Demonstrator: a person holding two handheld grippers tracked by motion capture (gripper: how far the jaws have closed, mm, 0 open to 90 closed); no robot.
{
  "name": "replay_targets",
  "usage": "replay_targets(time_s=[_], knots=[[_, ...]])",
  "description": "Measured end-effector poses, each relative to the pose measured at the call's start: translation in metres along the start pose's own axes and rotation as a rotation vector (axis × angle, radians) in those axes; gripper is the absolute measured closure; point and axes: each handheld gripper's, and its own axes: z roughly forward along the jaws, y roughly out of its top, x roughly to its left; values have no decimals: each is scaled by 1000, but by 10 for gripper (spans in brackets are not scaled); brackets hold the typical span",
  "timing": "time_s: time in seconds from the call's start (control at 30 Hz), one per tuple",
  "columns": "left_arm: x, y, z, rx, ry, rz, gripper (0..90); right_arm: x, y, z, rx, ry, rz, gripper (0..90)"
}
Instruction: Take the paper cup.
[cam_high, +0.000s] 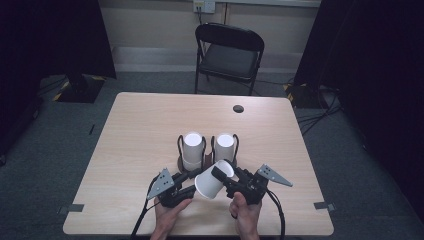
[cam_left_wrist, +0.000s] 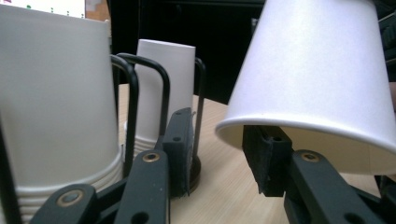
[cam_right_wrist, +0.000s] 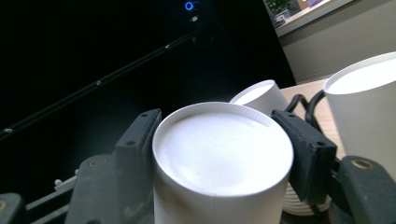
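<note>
My right gripper (cam_high: 223, 180) is shut on a white paper cup (cam_high: 207, 184), held tilted above the table's near edge with its mouth towards the left. In the right gripper view the jaws (cam_right_wrist: 219, 140) clamp the cup (cam_right_wrist: 219, 158) near its base. My left gripper (cam_high: 192, 181) is open just left of the cup. In the left gripper view (cam_left_wrist: 222, 140) one jaw reaches under the cup's rim (cam_left_wrist: 317, 70), the other stands free. Behind them, two stacks of white cups (cam_high: 192, 147) (cam_high: 224, 145) sit in black wire holders (cam_left_wrist: 133, 93).
The wooden table (cam_high: 150, 115) has a cable hole (cam_high: 238, 108) near its far edge. A black folding chair (cam_high: 230, 55) stands beyond it. Dark curtains hang on both sides. The person's hands (cam_high: 170, 217) come in at the near edge.
</note>
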Motion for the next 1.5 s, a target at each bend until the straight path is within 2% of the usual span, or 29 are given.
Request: replay_targets(time_s=[0.27,0.33,0.4,0.47,0.53,0.63,0.73,0.9,1.13,1.37,1.5], knots=[[-3,-1,4,-48,-22,-6,658,1,-2,6,25,34,22,355],[-4,0,4,-59,-26,5,661,1,-3,7,30,51,32,353],[-5,1,2,-71,-16,7,665,0,-3,9,37,66,49,350],[-5,2,0,-91,-15,1,705,-3,-3,9,44,84,60,343],[-4,4,-3,-101,-4,9,759,-5,-5,11,72,81,78,331],[-3,5,-5,-104,-12,9,774,-6,-5,10,66,87,84,330],[-3,4,-6,-94,-18,18,788,-6,-6,11,64,79,69,316],[-3,2,-7,-72,-33,25,818,-5,-5,8,57,8,-14,293],[-4,3,-7,-48,-48,23,851,-6,-3,7,58,-37,-56,283],[-1,5,-9,-11,-68,-17,855,-6,0,5,64,-48,-121,291],[1,5,-12,-5,-73,-34,856,-5,2,3,63,-56,-141,290]])
